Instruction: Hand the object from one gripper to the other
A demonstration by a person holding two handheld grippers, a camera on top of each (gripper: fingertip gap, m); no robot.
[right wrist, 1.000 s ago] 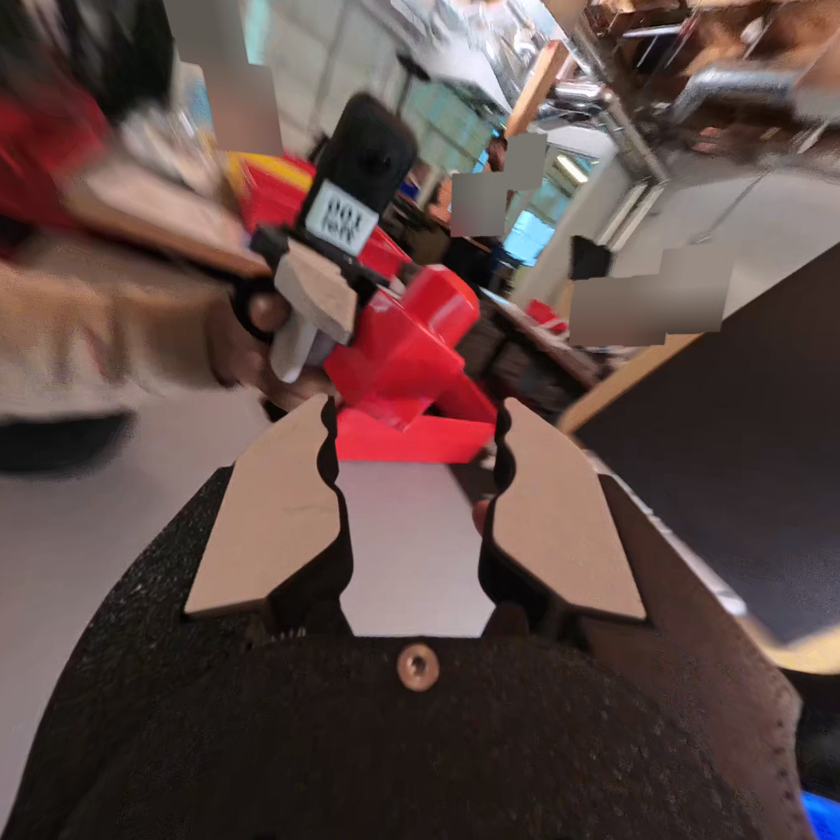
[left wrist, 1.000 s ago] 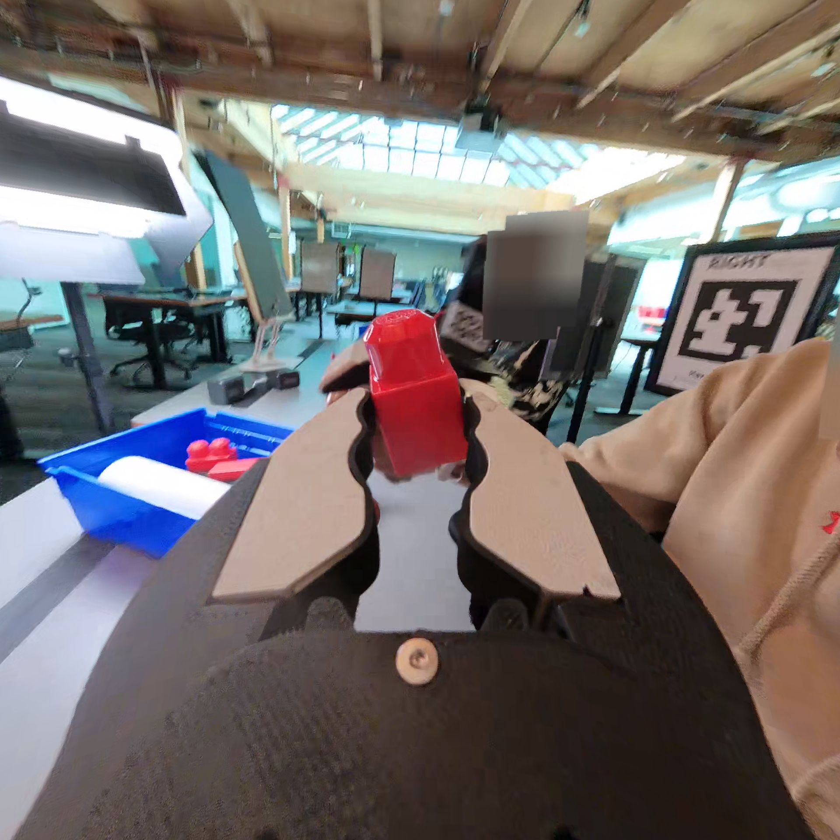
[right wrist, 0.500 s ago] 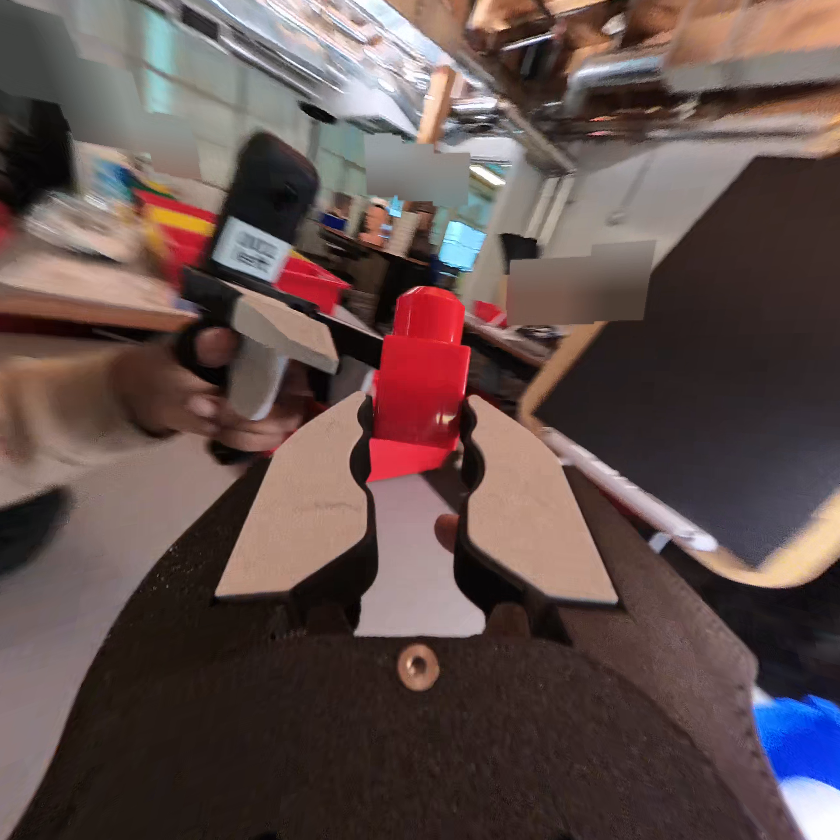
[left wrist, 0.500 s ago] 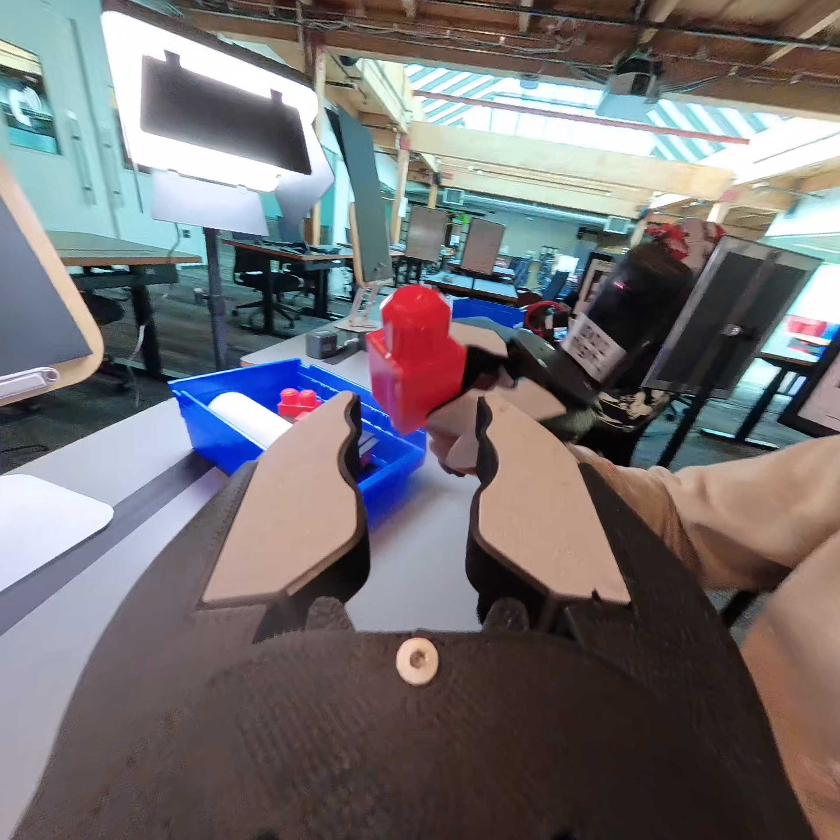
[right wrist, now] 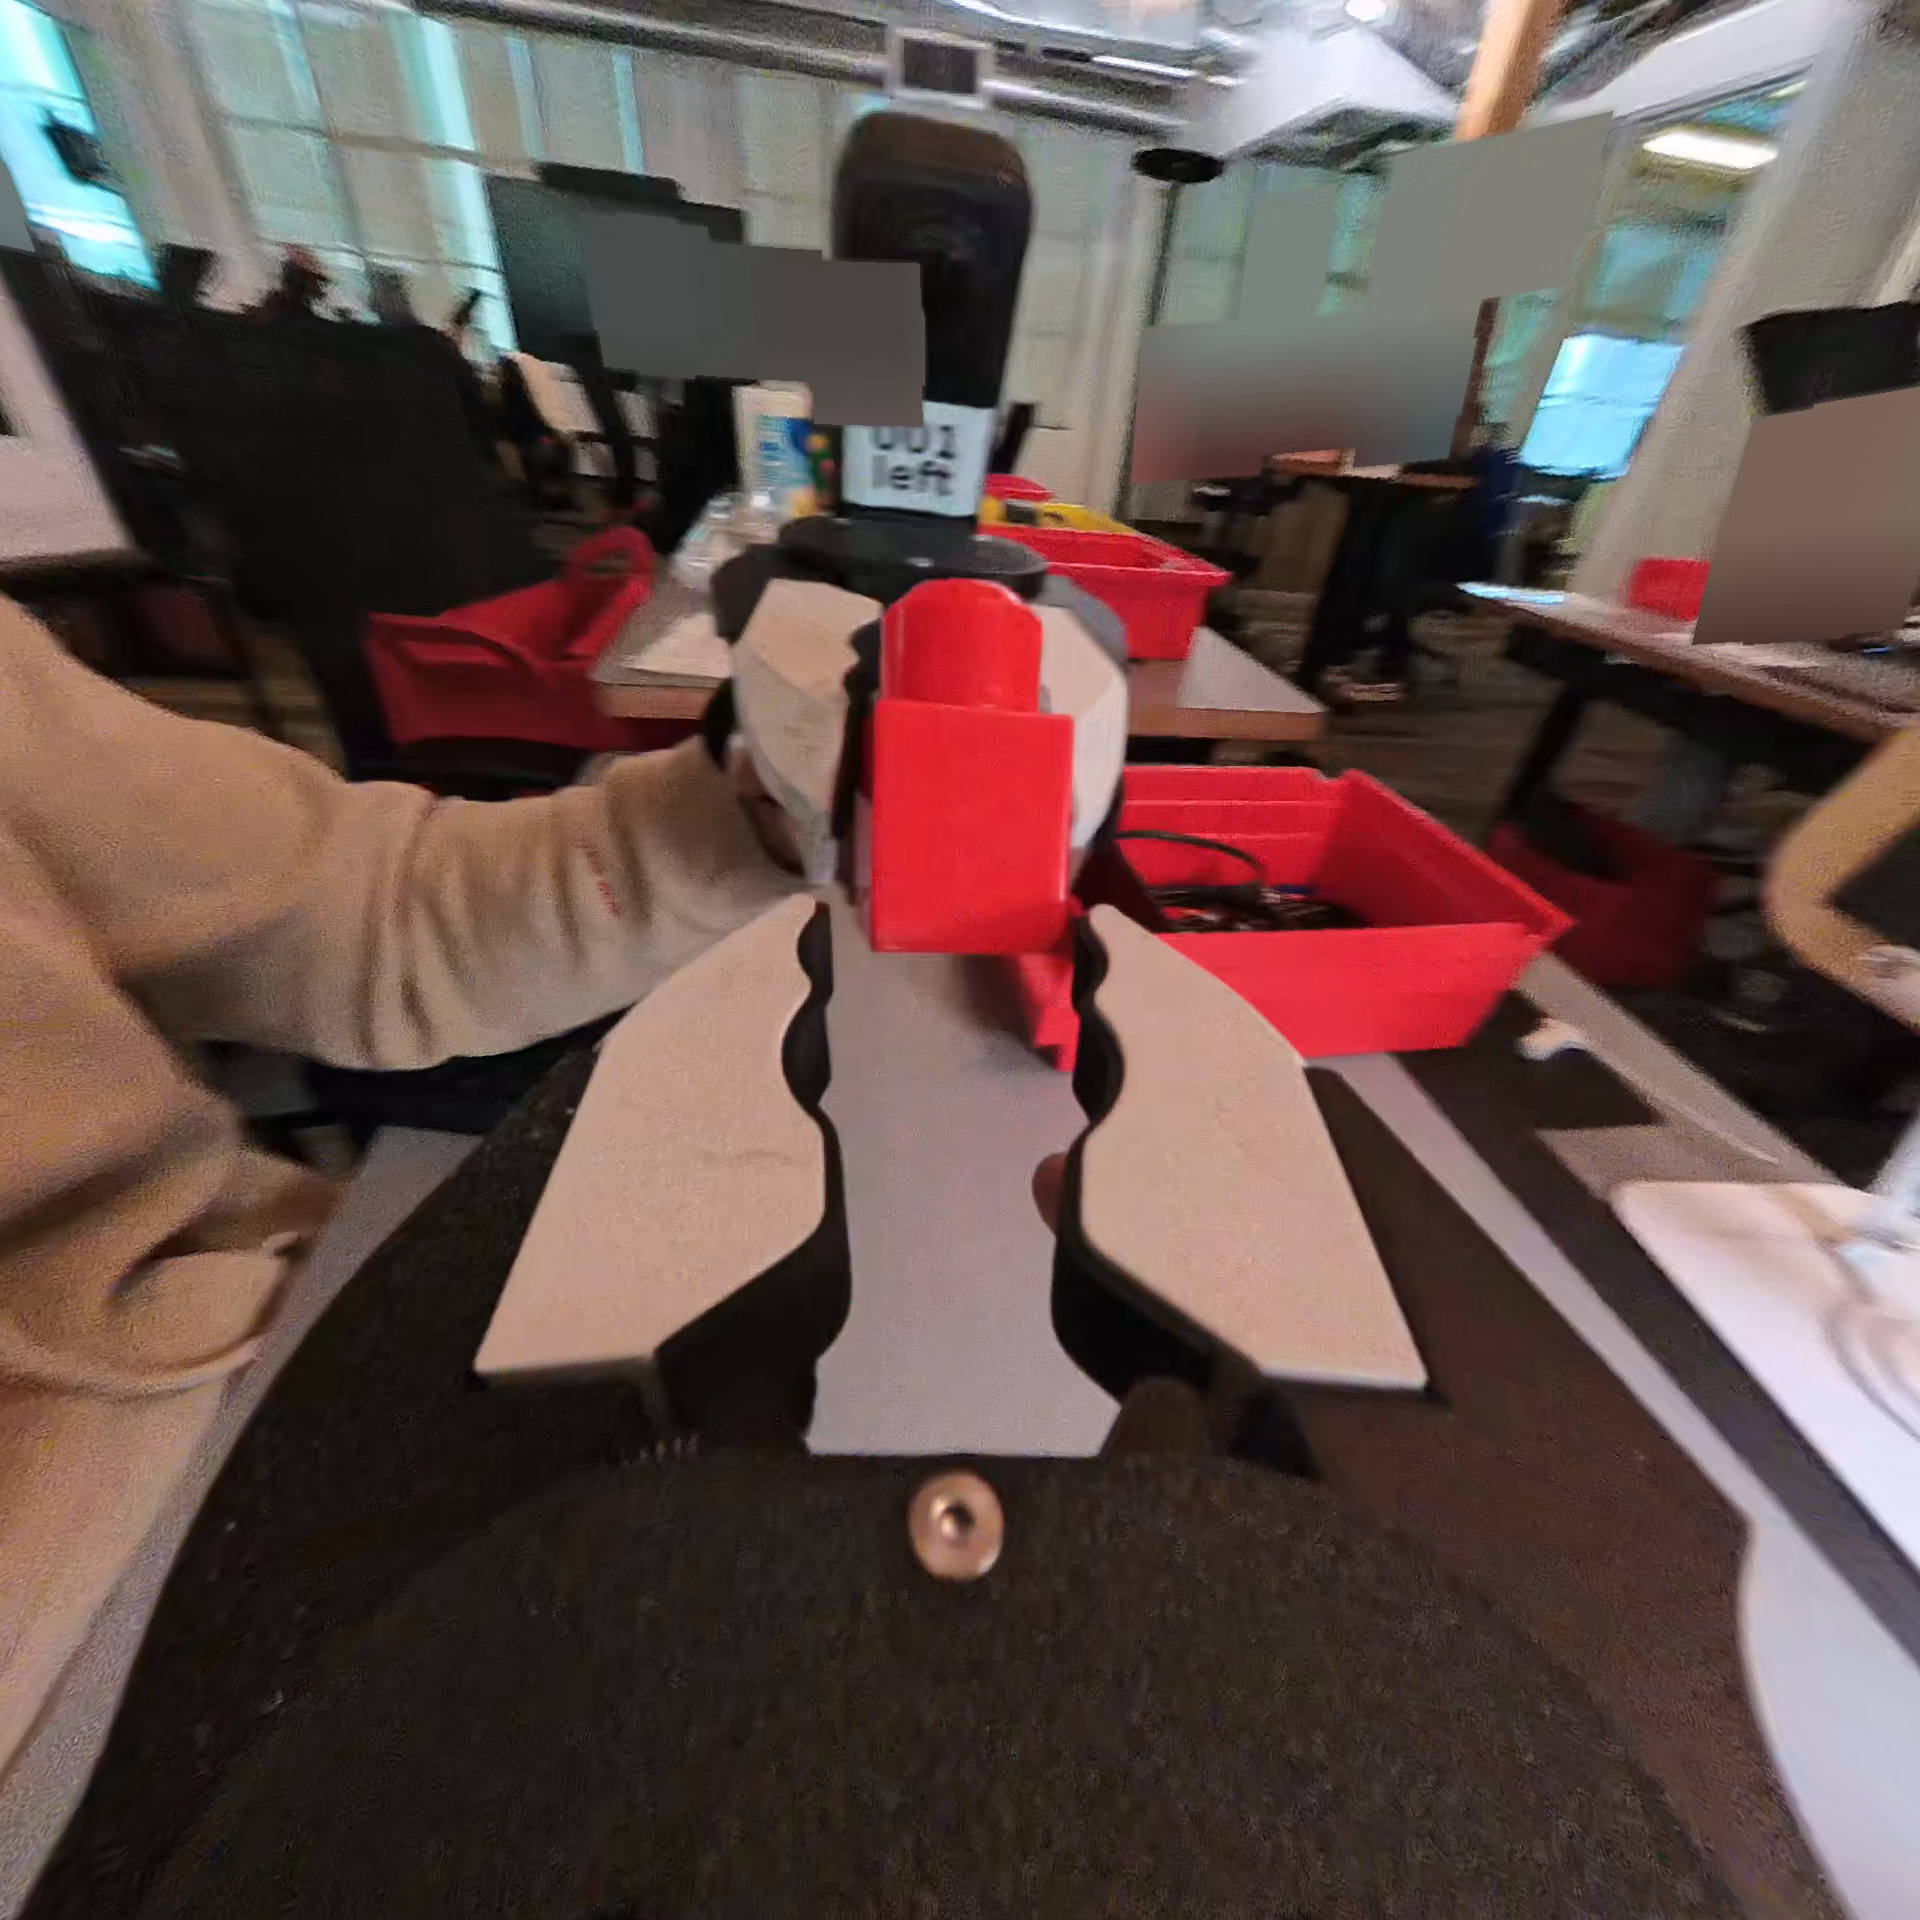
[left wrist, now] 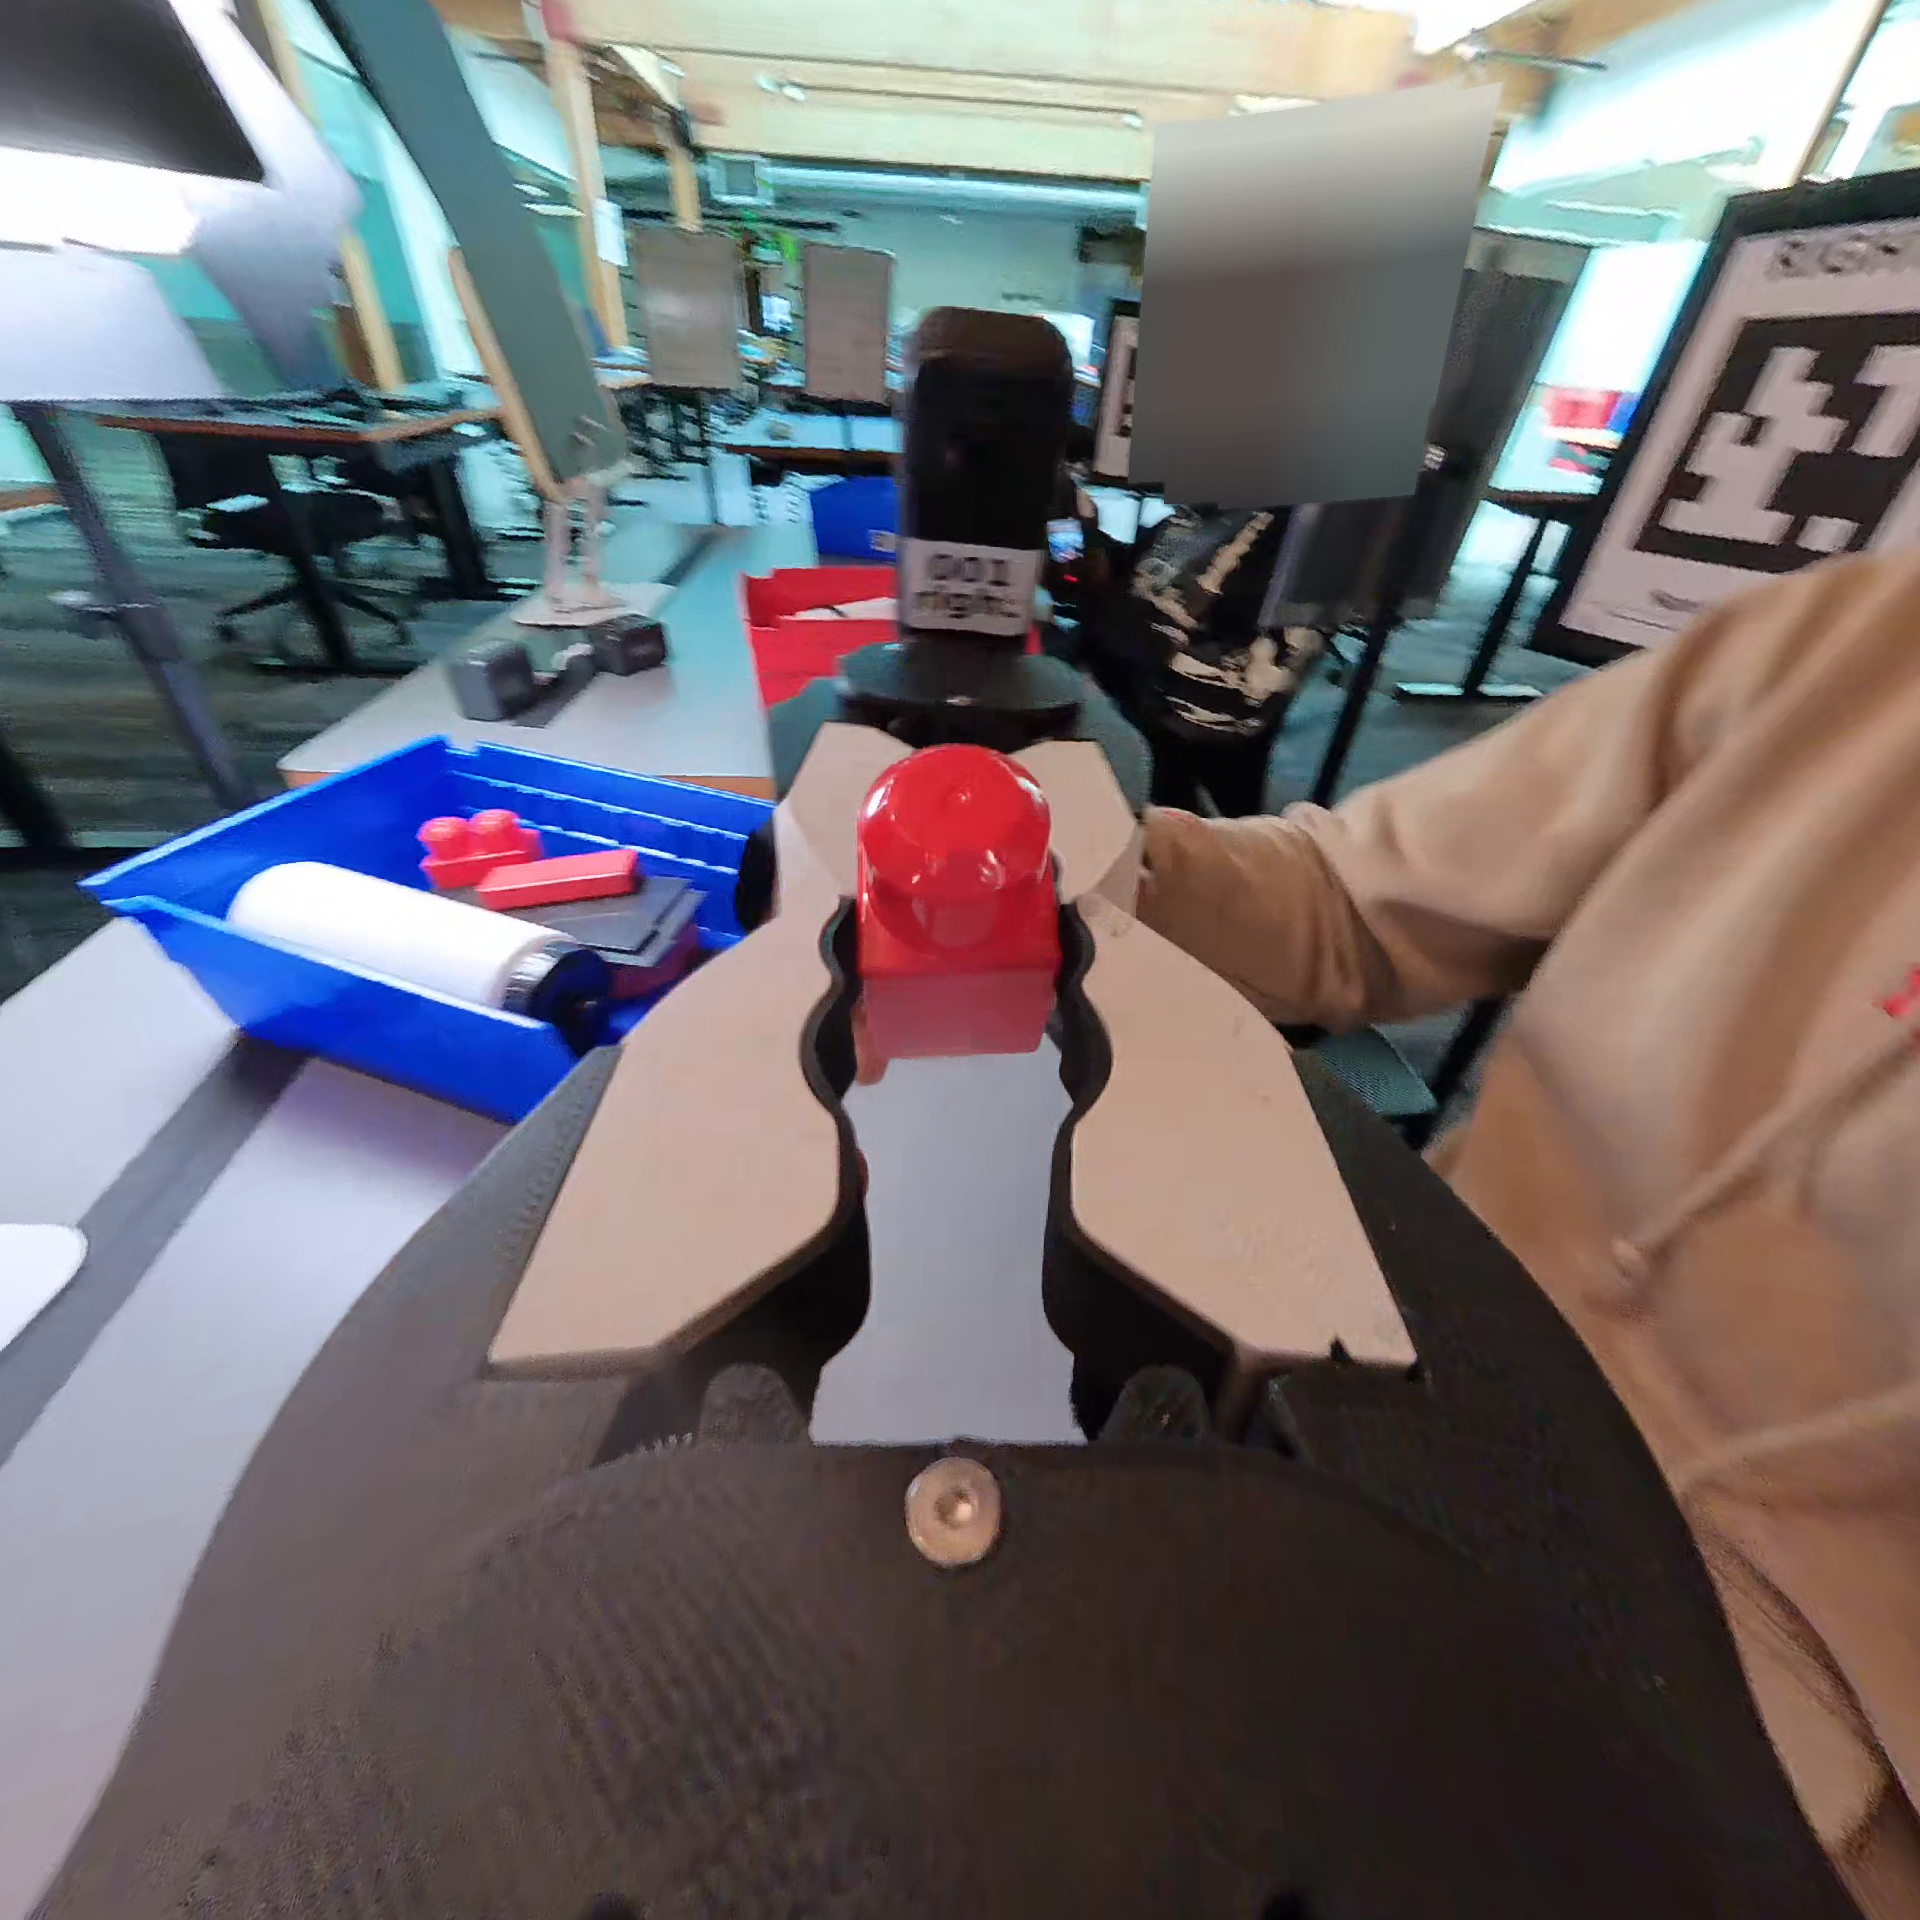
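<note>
Item: red block (left wrist: 956,935), pinched in left gripper (left wrist: 956,987). Right gripper (right wrist: 951,909) faces it at twelve o'clock, fingers spread. Step: mid-handover. Next, probably: right closes on the block, then left releases.

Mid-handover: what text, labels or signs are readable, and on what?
White label, black camera, left wrist view: printed, not transcribed here.
Second label, other black camera, right wrist view: likewise.
Framed marker board: heading cropped at the edge.
Red sleeve marks: too blurred.

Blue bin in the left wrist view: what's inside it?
A white roll, a red two-stud block, a flat red bar and dark sheets. The finger in front hides the bin's right end.
</note>
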